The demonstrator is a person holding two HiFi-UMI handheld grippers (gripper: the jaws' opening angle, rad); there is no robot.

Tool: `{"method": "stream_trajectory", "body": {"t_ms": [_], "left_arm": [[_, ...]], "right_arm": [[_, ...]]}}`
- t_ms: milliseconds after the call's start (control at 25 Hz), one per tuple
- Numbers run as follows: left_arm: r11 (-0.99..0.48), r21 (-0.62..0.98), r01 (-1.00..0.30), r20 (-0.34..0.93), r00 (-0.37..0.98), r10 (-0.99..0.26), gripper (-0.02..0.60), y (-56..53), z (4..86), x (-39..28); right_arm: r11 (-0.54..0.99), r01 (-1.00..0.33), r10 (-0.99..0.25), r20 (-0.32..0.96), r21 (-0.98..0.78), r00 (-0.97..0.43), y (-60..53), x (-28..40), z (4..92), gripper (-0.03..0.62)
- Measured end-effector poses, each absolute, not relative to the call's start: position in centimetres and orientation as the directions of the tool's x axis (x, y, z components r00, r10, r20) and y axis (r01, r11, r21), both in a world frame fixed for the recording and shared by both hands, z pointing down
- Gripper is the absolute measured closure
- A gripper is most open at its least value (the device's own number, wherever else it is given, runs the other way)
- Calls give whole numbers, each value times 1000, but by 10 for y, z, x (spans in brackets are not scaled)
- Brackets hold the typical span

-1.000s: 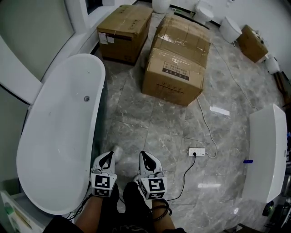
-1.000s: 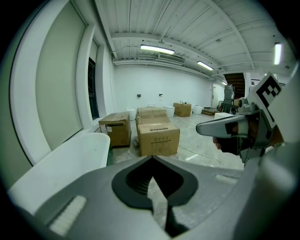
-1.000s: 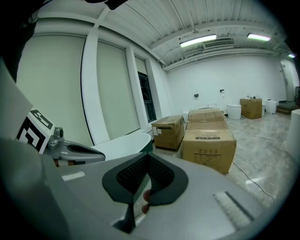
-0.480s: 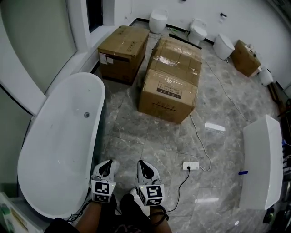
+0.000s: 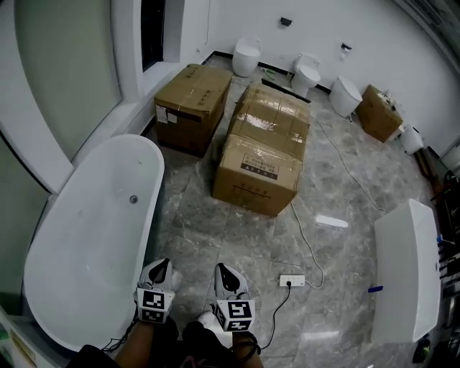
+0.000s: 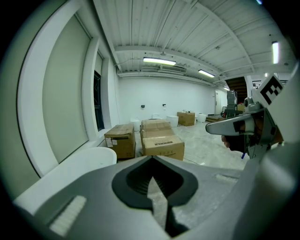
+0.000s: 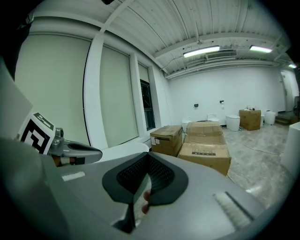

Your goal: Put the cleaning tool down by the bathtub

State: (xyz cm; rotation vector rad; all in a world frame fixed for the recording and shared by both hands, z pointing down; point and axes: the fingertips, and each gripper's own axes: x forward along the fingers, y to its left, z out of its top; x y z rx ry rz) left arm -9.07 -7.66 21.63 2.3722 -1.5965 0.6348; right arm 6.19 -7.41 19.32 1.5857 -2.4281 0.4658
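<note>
Cardboard boxes (image 5: 255, 172) stand taped shut near the white bathtub (image 5: 86, 244).

The left gripper (image 5: 162, 265) and right gripper (image 5: 222, 268) are 2 pale grey shells with black ribbed pads (image 6: 138, 181). Each carries a cube (image 5: 152, 305) of black-and-white square markers. Sleeves (image 5: 154, 336) are black.

I see a grey stone floor (image 5: 215, 223), three brown boxes (image 5: 256, 175), white toilets (image 5: 246, 56) by the white wall (image 5: 323, 21), long lights (image 6: 159, 61) above.
</note>
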Motion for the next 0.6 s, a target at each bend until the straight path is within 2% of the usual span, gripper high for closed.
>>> {"method": "stream_trajectory", "body": {"t_ms": [320, 600], "left_arm": [[-377, -85, -922, 381, 319, -867, 581, -93, 174, -87], [-422, -141, -895, 340, 357, -870, 581, -94, 146, -69]], "right_arm": [[377, -916, -860, 316, -136, -401, -83, 68, 168, 571], [388, -916, -887, 229, -105, -402, -87, 76, 126, 571]]}}
